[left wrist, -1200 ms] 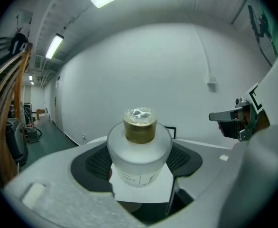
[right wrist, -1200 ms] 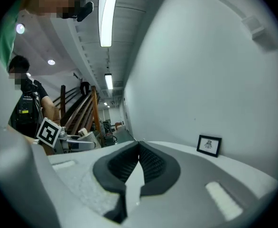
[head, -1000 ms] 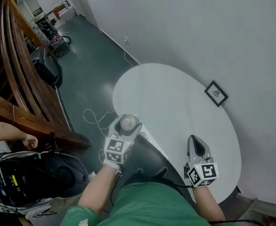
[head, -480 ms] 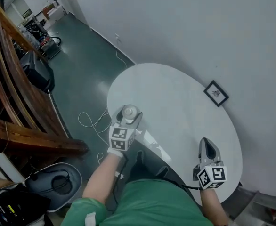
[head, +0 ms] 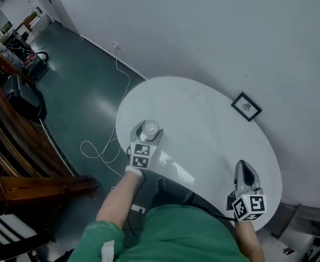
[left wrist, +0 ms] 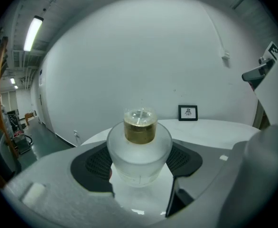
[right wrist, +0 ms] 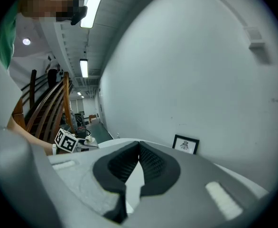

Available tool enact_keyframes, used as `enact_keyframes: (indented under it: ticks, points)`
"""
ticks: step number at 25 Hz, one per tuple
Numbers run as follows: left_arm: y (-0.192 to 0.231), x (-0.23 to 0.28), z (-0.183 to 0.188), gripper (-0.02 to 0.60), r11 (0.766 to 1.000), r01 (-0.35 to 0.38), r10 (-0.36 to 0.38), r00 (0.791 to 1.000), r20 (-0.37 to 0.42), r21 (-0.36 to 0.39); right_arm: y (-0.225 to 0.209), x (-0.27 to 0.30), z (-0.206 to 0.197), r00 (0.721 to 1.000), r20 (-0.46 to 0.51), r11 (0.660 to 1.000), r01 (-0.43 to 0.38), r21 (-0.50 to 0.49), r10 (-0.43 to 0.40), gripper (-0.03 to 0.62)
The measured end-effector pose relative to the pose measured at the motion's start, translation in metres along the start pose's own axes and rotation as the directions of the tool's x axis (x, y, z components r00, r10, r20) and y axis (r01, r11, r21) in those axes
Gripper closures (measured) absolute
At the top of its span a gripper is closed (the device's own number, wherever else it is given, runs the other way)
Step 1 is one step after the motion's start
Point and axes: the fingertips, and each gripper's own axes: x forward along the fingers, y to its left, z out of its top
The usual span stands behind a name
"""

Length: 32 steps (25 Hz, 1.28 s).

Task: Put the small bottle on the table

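Dim, cool light — ceiling tubes (left wrist: 33,32), fisheye edges

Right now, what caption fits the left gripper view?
Left gripper grips a small bottle at the table, framed picture beyond.

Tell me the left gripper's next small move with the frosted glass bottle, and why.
Probably lower the small frosted glass bottle with a gold collar straight down onto the round white table, then let go. The left gripper clamps it upright over the table's near edge, and its base seems not yet set down.
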Motion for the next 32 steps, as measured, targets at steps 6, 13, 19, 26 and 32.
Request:
enact_keyframes:
  ticks: [6,13,19,26,32]
  points:
    - [0.017,0.032,-0.005,0.239,0.998,0.055,-0.055,0.998,0.005,0.001,0.011,0.007,-0.001,0.998,-0.015,0.998,0.059,-0.005,-0.059,0.591]
    - [0.026,0.062,-0.025,0.239,0.994,0.101,-0.099,0.994,-0.049,0.051,0.022,0.012,-0.005,0.993,-0.03,0.994,0.11,-0.001,-0.11,0.591]
    - [0.035,0.085,-0.049,0.238,0.99,0.122,-0.116,0.989,-0.087,0.064,0.03,0.014,-0.01,0.989,-0.05,0.99,0.141,0.001,-0.14,0.591]
    - [0.043,0.093,-0.06,0.239,0.99,0.134,-0.128,0.985,-0.116,0.045,0.035,0.013,-0.013,0.982,-0.075,0.984,0.175,-0.017,-0.176,0.591]
    - [0.042,0.096,-0.067,0.238,0.99,0.135,-0.13,0.983,-0.126,0.037,0.043,0.017,-0.008,0.983,-0.073,0.985,0.162,-0.054,-0.166,0.591]
